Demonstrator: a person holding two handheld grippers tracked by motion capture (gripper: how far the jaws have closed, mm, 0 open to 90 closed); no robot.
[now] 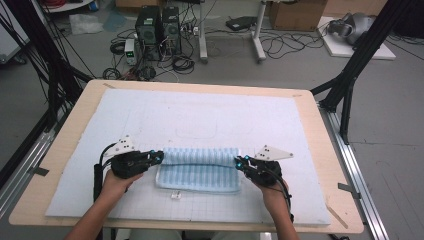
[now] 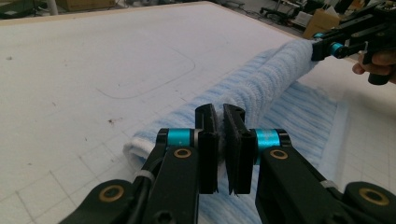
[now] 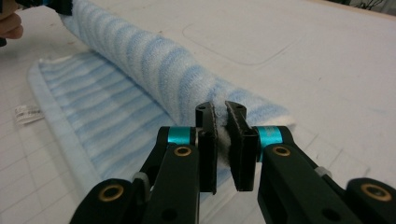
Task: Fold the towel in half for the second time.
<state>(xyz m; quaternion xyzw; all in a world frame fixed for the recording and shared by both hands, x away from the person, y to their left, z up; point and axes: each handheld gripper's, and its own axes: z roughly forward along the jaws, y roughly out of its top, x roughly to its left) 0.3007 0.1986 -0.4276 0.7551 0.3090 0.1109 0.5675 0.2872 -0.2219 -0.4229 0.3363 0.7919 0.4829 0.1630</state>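
A light blue striped towel (image 1: 199,170) lies on the white mat, its far part folded over into a thick roll (image 1: 200,156) across the flat near part. My left gripper (image 1: 159,157) is shut on the roll's left end; in the left gripper view its jaws (image 2: 220,140) pinch the terry cloth (image 2: 261,84). At the roll's right end my right gripper (image 1: 239,162) is likewise shut on the towel's edge, and cloth (image 3: 154,60) shows between its pads (image 3: 221,140). Both hands hold the roll just above the flat layer.
A white gridded mat (image 1: 200,117) covers the wooden table (image 1: 320,130). The towel's small white label (image 1: 175,195) lies at its near edge. Black frame legs (image 1: 350,75) stand at the table's sides; computers and cables (image 1: 157,35) sit on the floor beyond.
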